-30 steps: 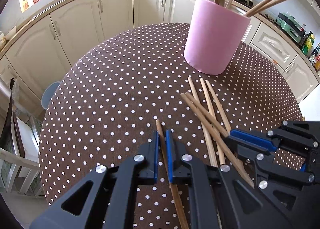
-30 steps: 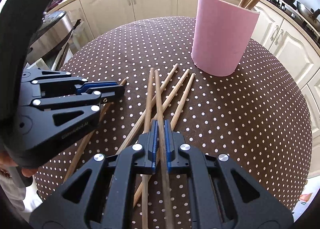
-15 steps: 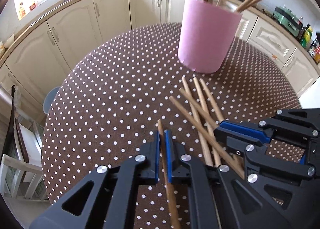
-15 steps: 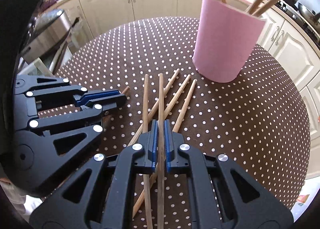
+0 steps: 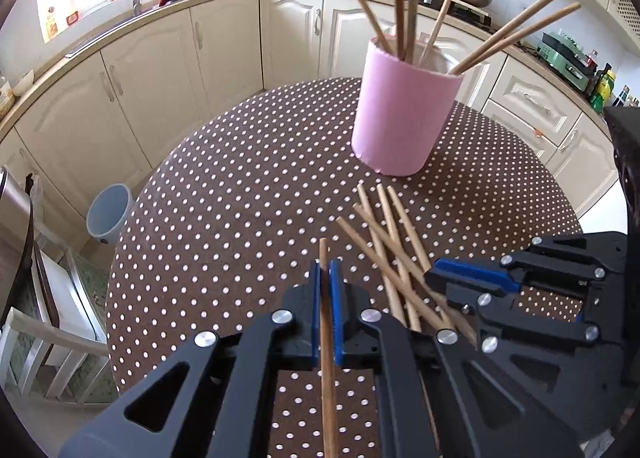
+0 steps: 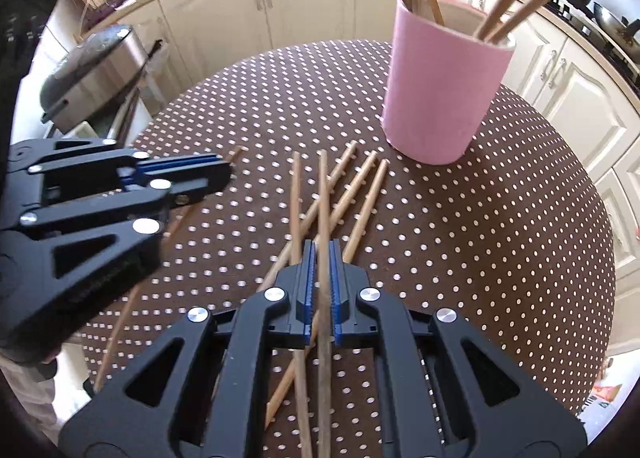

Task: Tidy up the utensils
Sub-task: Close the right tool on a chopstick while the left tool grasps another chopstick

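A pink cup point(image 5: 404, 118) holding several wooden chopsticks stands on the far side of the round table; it also shows in the right wrist view point(image 6: 442, 94). My left gripper point(image 5: 328, 270) is shut on one chopstick point(image 5: 326, 322), lifted off the cloth. My right gripper point(image 6: 322, 254) is shut on another chopstick point(image 6: 323, 218), raised above several loose chopsticks point(image 6: 352, 194) lying on the table. The loose chopsticks point(image 5: 384, 226) lie between the two grippers. The right gripper point(image 5: 464, 282) shows at the right of the left wrist view, the left gripper point(image 6: 216, 174) at the left of the right wrist view.
The table point(image 5: 240, 198) has a brown cloth with white dots. Cream kitchen cabinets point(image 5: 224, 46) curve round behind it. A pale bin point(image 5: 110, 214) and a white chair point(image 5: 44, 342) stand on the floor at left. A steel bin point(image 6: 96, 70) stands beyond the table.
Both grippers have risen and pulled back from the cup, each carrying its chopstick up off the table. The pile of loose chopsticks has stayed in place.
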{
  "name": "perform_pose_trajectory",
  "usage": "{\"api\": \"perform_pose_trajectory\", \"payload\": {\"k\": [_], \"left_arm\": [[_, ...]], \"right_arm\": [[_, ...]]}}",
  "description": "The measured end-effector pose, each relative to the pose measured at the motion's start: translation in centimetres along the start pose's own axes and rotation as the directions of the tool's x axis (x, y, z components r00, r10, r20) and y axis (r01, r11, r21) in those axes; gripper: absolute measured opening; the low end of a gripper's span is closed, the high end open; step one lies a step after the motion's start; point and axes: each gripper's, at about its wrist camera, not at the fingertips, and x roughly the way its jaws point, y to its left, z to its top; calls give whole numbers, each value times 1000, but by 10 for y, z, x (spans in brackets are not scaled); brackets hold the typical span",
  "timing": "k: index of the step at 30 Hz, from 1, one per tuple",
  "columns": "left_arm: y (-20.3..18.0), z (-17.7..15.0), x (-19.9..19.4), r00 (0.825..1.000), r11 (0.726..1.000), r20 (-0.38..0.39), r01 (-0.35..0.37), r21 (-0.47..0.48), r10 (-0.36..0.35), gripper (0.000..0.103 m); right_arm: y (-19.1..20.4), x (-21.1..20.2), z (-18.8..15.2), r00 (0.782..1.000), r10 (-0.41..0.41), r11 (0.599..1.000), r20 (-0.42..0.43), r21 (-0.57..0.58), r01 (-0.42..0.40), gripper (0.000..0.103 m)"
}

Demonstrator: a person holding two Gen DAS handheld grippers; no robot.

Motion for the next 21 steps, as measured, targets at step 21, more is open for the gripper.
{"api": "perform_pose_trajectory", "payload": {"k": [21], "left_arm": [[13,4,21,999,1000,-36,25,-18,-25,6]], "right_arm": [[1,44,31,993,71,997,-94,13,-70,13]]}}
